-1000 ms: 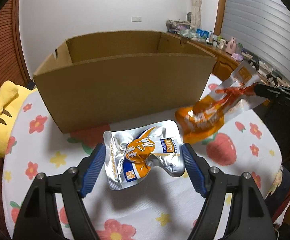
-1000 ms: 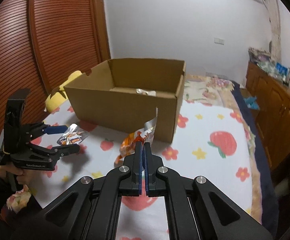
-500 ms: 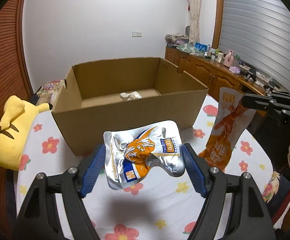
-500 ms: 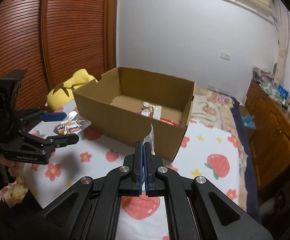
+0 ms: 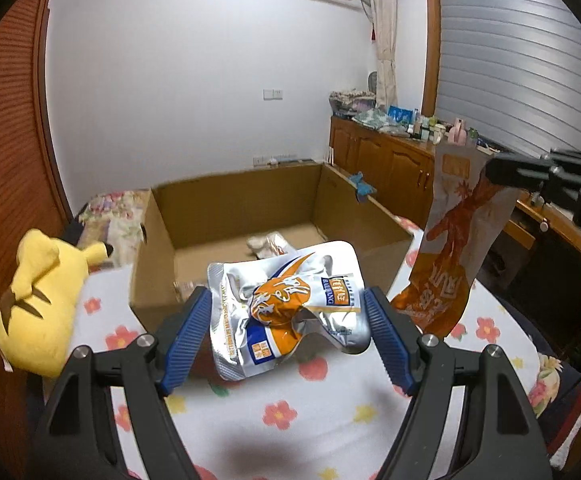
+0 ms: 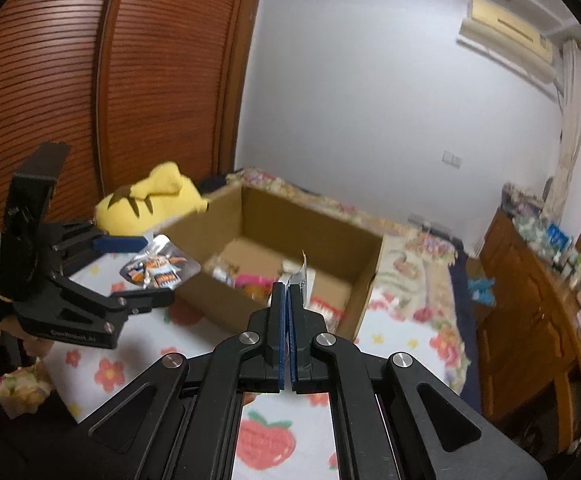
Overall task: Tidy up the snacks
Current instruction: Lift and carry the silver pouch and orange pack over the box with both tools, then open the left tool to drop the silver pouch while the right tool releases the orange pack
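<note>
Hanging in the air in front of the box (image 5: 250, 220), the silver pouch (image 5: 286, 308) sits clamped between the pads of the left tool (image 5: 288, 320), while the right tool (image 6: 288, 320) is pressed together on the top edge of the orange pouch (image 5: 450, 240). Both pouches look light, thin, crinkly and slick. The orange one dangles limp from its edge and may swing, so the sealed edges seem the safest holds.

My left gripper (image 5: 288, 328): matte black angular frame, ribbed blue pads, silver round screws at the pivots, white lettering on its side. My right gripper (image 6: 289, 300): the same black frame, blue pads, silver screws.
</note>
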Demonstrator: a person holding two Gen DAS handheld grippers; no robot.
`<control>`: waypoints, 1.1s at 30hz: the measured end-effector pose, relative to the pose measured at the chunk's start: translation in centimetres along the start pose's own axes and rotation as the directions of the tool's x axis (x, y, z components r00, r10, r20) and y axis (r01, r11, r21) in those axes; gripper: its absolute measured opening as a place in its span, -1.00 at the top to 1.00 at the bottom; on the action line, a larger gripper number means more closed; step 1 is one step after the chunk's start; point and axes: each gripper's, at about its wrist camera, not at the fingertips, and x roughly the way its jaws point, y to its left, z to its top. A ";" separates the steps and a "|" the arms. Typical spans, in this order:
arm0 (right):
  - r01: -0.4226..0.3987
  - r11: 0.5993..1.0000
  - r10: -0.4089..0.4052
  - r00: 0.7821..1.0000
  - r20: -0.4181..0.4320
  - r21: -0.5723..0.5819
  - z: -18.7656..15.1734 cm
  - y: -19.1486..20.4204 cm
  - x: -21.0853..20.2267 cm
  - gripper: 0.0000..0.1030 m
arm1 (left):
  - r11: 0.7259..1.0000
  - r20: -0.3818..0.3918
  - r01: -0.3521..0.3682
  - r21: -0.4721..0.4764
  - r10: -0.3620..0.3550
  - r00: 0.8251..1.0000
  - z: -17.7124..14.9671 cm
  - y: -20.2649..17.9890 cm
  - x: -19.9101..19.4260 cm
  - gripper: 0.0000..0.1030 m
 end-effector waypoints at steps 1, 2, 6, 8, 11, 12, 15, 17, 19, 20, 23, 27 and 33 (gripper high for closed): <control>0.005 1.000 -0.005 1.000 0.014 -0.002 0.6 -0.1 -0.1 1.00 | 1.000 0.006 -0.004 0.001 0.004 1.000 0.6 0.2 0.0 -0.50; 0.003 1.000 -0.003 1.000 0.020 -0.006 1.1 -0.2 -0.2 1.00 | 1.000 0.011 -0.007 0.000 0.007 1.000 1.0 0.4 0.1 -0.50; 0.008 1.000 -0.006 0.999 0.049 -0.030 3.5 -0.6 0.0 1.00 | 1.000 0.013 -0.022 -0.012 0.022 1.000 2.2 1.5 1.1 -0.50; 0.013 0.999 -0.011 0.998 0.054 -0.041 4.4 -0.8 0.4 1.00 | 0.999 0.006 -0.031 -0.019 0.031 1.000 2.7 2.1 2.1 -0.50; 0.018 0.998 -0.015 0.998 0.056 -0.057 5.7 -1.2 1.3 1.00 | 0.999 -0.007 -0.038 -0.034 0.038 0.999 3.3 3.0 3.6 -0.50; 0.019 0.998 -0.015 0.998 0.055 -0.060 5.8 -1.3 1.7 1.00 | 0.998 -0.013 -0.041 -0.039 0.041 0.999 3.4 3.3 4.2 -0.51; 0.020 0.997 -0.017 0.999 0.046 -0.068 6.5 -1.7 3.3 1.00 | 0.998 -0.036 -0.054 -0.046 0.052 0.998 3.7 4.1 6.1 -0.51; 0.019 0.997 -0.017 0.999 0.032 -0.071 6.8 -1.9 4.8 1.00 | 0.997 -0.053 -0.058 -0.044 0.055 0.997 3.8 4.4 7.3 -0.51; 0.019 0.997 -0.018 1.000 0.016 -0.074 6.8 -2.1 6.3 1.00 | 0.997 -0.063 -0.062 -0.043 0.059 0.996 3.9 4.7 8.3 -0.51; 0.016 0.997 -0.016 1.000 0.006 -0.074 6.7 -2.2 7.2 1.00 | 0.997 -0.068 -0.065 -0.041 0.062 0.996 3.9 4.8 8.7 -0.51; 0.010 0.998 -0.010 1.000 -0.004 -0.067 6.7 -2.5 9.0 1.00 | 0.997 -0.078 -0.074 -0.039 0.070 0.994 4.0 5.0 9.7 -0.52; 0.001 0.997 -0.002 1.000 -0.020 -0.079 6.9 -2.5 10.7 1.00 | 0.996 -0.088 -0.076 -0.041 0.073 0.993 4.2 5.3 10.6 -0.53; -0.037 0.997 0.034 0.999 -0.041 -0.066 7.1 -2.0 12.8 1.00 | 0.995 -0.110 -0.080 -0.055 0.073 0.991 4.3 6.0 12.1 -0.57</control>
